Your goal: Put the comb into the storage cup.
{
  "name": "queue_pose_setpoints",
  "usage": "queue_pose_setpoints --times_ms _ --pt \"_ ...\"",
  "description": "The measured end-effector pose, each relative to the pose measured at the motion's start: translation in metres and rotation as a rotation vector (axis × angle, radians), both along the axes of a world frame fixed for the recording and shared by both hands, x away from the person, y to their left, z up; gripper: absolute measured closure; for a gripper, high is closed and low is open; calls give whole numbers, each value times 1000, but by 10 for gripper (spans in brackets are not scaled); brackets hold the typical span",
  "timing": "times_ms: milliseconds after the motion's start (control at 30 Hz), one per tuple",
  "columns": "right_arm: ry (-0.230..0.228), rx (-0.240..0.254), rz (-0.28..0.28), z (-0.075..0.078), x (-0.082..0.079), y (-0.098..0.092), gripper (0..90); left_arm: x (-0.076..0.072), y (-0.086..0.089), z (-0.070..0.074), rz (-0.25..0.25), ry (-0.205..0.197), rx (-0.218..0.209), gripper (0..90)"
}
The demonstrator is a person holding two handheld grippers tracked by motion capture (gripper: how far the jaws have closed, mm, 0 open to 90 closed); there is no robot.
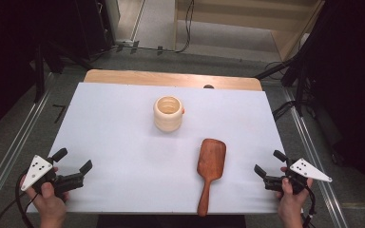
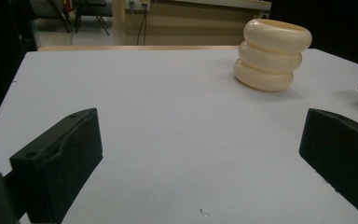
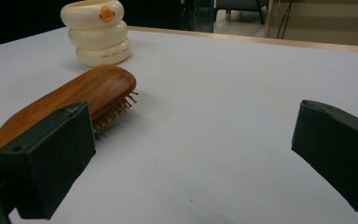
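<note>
On white table [image 1: 123,142], cream ringed cup [image 1: 168,113], wooden hairbrush [image 1: 210,166]

Cream ringed holder [image 3: 99,31]: orange badge on top ring and a line of small orange print on bottom ring, both too small to read.

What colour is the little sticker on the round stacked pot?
Orange, on the cream pot; the right gripper view shows it best.
</note>
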State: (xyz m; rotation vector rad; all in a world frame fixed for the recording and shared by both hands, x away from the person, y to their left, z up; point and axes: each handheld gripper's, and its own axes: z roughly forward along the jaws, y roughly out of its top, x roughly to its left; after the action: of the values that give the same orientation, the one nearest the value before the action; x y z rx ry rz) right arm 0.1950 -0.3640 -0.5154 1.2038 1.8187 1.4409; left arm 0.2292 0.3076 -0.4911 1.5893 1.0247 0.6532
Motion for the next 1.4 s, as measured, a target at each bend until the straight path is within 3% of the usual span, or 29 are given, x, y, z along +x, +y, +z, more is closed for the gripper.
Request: queue_pose_setpoints --times_ms 67,200,233,300,367,533,600,633,667,700,733,800,1067,1267,1400 --pt "7 -6 19 1 0 2 0 0 0 0 -1 0 -3 0" --pt "22 -42 136 8 0 12 0 1 0 0 -4 3 -7 0" --pt "22 -42 136 8 0 12 0 1 0 0 -4 3 -7 0" --pt "32 -73 193 12 0 20 5 1 0 0 -5 5 1 0" --pt "24 -76 223 14 -3 25 187 0 0 0 -6 4 0 0" --pt "41 -120 302 18 -6 40 424 1 0 0 -7 5 0 0" --pt "46 -149 341 18 -7 45 563 1 0 0 -5 6 2 0" --pt "46 -149 341 18 -7 45 563 1 0 0 -5 6 2 0" --pt "44 -176 369 20 -9 50 734 1 0 0 -6 5 3 0" --pt "44 -176 369 20 -9 50 734 1 0 0 -6 5 3 0" --pt "36 -206 402 23 -10 54 823 1 0 0 -8 5 3 0" --pt "29 -225 429 26 -12 58 877 1 0 0 -10 5 3 0" --pt "57 -269 528 27 -14 79 881 0 -1 0 -11 6 8 0" --pt "80 -352 581 22 -15 97 882 1 -1 0 -12 6 9 0" --pt "91 -383 633 18 -16 106 883 0 -1 0 -11 6 11 0"
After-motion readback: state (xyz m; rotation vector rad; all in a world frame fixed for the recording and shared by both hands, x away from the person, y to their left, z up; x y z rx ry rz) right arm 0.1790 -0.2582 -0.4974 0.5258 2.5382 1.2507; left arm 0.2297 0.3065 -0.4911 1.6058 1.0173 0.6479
